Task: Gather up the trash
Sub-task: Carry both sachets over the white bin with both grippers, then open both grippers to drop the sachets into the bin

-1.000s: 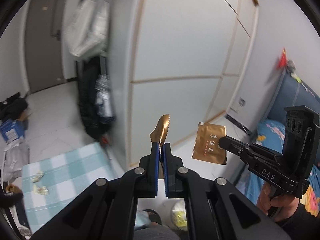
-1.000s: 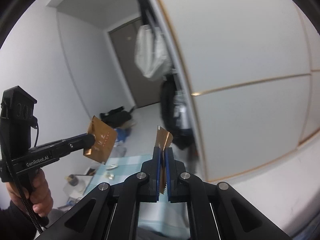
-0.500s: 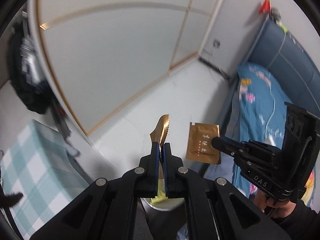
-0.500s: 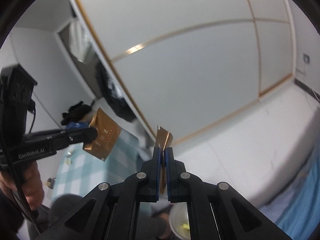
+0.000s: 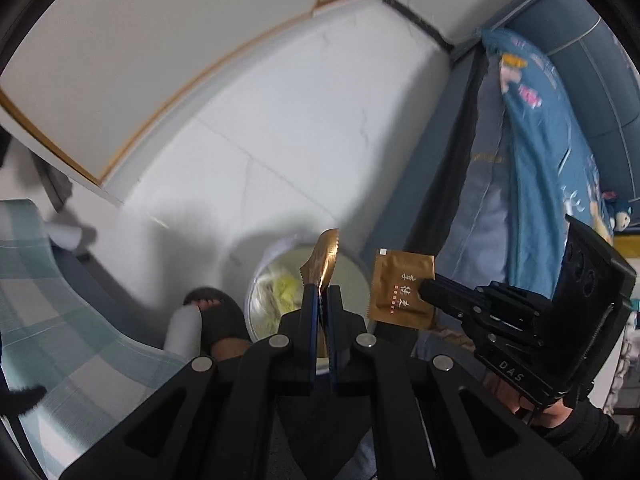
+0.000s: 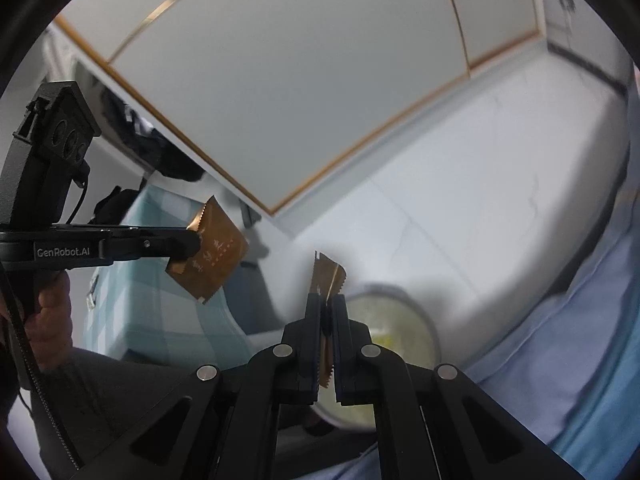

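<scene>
My left gripper (image 5: 322, 300) pinches a packet (image 5: 325, 254) | right gripper (image 6: 327, 312) pinches another packet (image 6: 326, 276) | I should hold both over the bin (image 5: 360, 276), then let go.

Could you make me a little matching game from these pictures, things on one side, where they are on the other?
Things:
1. golden-brown foil packet with serrated edges
2. second golden-brown foil packet with printed characters
3. round white trash bin with yellowish waste
4. black slipper on a foot

Places:
A. on the floor, left of the bin
B. pinched in the right hand-held gripper
C. on the floor beneath both packets
D. pinched in the left hand-held gripper

Pairs: 1-D, 2-B, 3-C, 4-A
</scene>
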